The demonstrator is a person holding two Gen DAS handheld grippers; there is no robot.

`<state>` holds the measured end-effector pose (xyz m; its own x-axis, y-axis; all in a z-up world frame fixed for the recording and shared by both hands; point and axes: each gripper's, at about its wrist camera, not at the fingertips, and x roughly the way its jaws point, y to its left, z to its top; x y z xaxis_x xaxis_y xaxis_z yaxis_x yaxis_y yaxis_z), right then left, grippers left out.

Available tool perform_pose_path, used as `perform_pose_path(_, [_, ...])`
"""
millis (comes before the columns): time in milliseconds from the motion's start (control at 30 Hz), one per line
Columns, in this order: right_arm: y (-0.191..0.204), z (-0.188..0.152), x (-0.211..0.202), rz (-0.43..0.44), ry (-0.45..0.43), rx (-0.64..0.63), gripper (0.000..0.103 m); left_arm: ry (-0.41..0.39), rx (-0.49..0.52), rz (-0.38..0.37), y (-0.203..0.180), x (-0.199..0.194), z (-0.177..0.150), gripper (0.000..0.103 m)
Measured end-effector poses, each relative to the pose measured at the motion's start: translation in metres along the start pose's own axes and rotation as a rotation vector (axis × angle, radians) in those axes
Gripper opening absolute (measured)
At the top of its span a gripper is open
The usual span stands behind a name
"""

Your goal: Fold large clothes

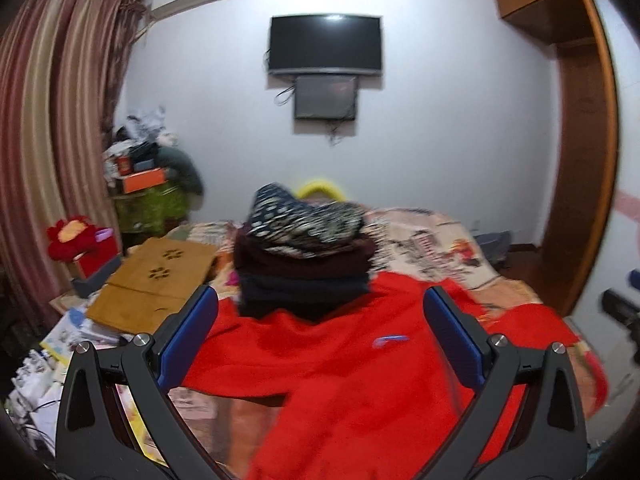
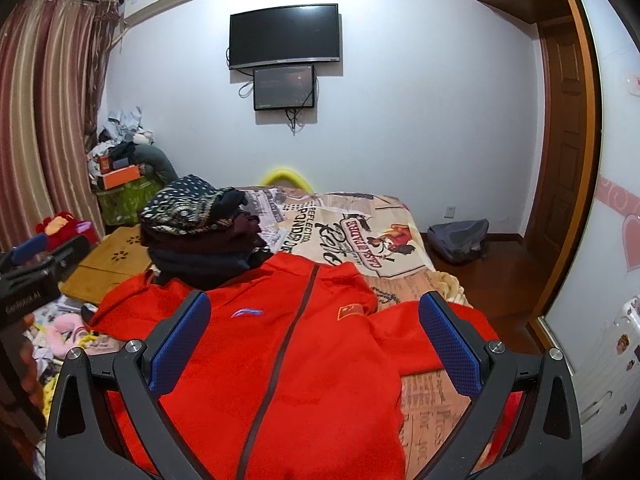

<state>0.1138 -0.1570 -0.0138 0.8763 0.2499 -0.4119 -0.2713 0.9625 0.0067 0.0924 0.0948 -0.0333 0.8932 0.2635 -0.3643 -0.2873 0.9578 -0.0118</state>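
Two grippers hang over a bed (image 2: 404, 216), both with their blue-padded jaws spread wide and nothing between them. The left gripper (image 1: 320, 322) shows in its own view, which is blurred; the right gripper (image 2: 314, 324) shows in its view.

A red jacket (image 2: 280, 344) lies front-up on the printed bedspread, collar toward the far wall, its dark zipper (image 2: 298, 312) running down the middle. One sleeve (image 2: 424, 332) stretches out to the right, ending near the right edge of the bed. The left shoulder reaches close to the left edge, just beside a tan board (image 2: 108, 264) with flower-shaped cutouts.

A stack of folded clothes (image 2: 204, 232) sits at the jacket's collar on the left side, touching or overlapping the red cloth, with a patterned piece on top.

Beyond the collar and to the right of the stack, the bedspread is bare up to the far edge. Past the right edge lies wooden floor (image 2: 492, 280) with a gray bag (image 2: 460, 238) near the wall. The left side is crowded: papers and toys (image 2: 64, 332) below the board, a heaped table (image 2: 120, 176) in the corner by the curtain (image 2: 44, 112). A television (image 2: 284, 34) hangs on the far wall.
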Motion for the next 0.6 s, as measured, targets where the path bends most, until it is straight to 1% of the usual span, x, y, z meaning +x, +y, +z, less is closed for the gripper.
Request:
perform_pose_path(100, [-0.005,0.005,0.018,-0.011,0.010,-0.002,0.103,0.051,-0.029,0.041,0.024,0.031,-0.001,0.103])
perform_pose_path(233, [-0.013,0.013,0.047,-0.015,0.038,-0.020,0.103,0.155,-0.094,0.081,0.072,0.085,-0.006,0.103])
perform_pose_path(367, [-0.020,0.023,0.075,-0.007,0.074,-0.047,0.103,0.260,-0.086,0.168,0.114,0.138,-0.017,0.103])
perform_pose_path(467, [-0.022,0.026,0.097,-0.002,0.100,-0.067,0.103,0.346,-0.062,0.230,0.137,0.177,-0.034,0.103])
perform_pose_path(533, [-0.023,0.027,0.114,-0.005,0.128,-0.084,0.103,0.409,-0.050,0.249,0.152,0.203,-0.050,0.103])
perform_pose_path(600, [-0.021,0.025,0.134,0.003,0.170,-0.105,0.103,0.489,-0.048,0.260,0.165,0.232,-0.069,0.103])
